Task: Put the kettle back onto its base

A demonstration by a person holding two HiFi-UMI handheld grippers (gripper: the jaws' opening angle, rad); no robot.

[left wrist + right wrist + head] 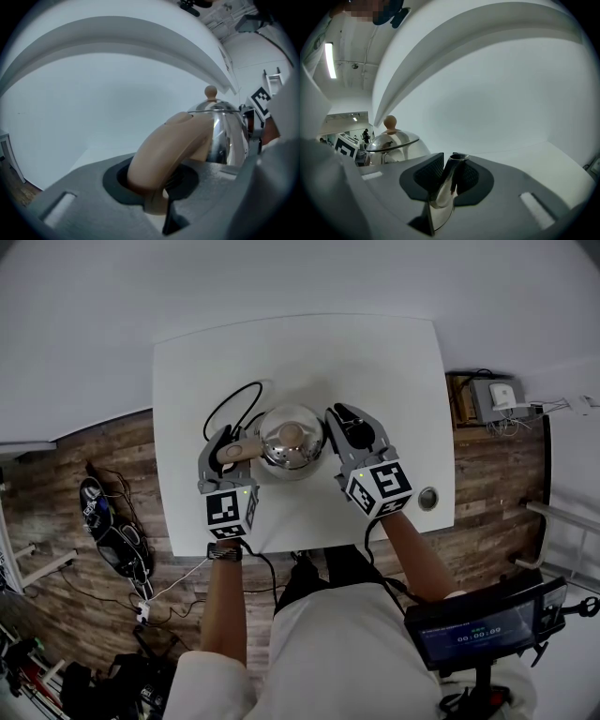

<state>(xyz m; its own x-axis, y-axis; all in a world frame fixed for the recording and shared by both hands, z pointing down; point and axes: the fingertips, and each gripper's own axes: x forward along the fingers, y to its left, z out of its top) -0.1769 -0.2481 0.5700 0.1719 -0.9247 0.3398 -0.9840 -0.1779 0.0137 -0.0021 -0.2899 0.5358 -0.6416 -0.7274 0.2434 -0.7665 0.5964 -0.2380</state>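
Note:
A shiny steel kettle (291, 440) with a beige lid knob stands at the middle of the white table (375, 362). My left gripper (228, 451) is shut on its curved beige handle (168, 150), which fills the gap between the jaws. My right gripper (342, 427) is shut on the thin steel spout (447, 185). The left gripper view shows the kettle body (225, 136) to the right, and in the right gripper view the body (391, 143) is at the left. A black cord (230, 404) loops out from under the kettle's left side. The base itself is hidden beneath the kettle.
A round cable hole (428, 498) sits near the table's right front corner. A box with wires (497, 399) stands off the table's right edge. A small screen (483, 629) is by the person's right side. Cables and gear lie on the wooden floor (112, 540) at left.

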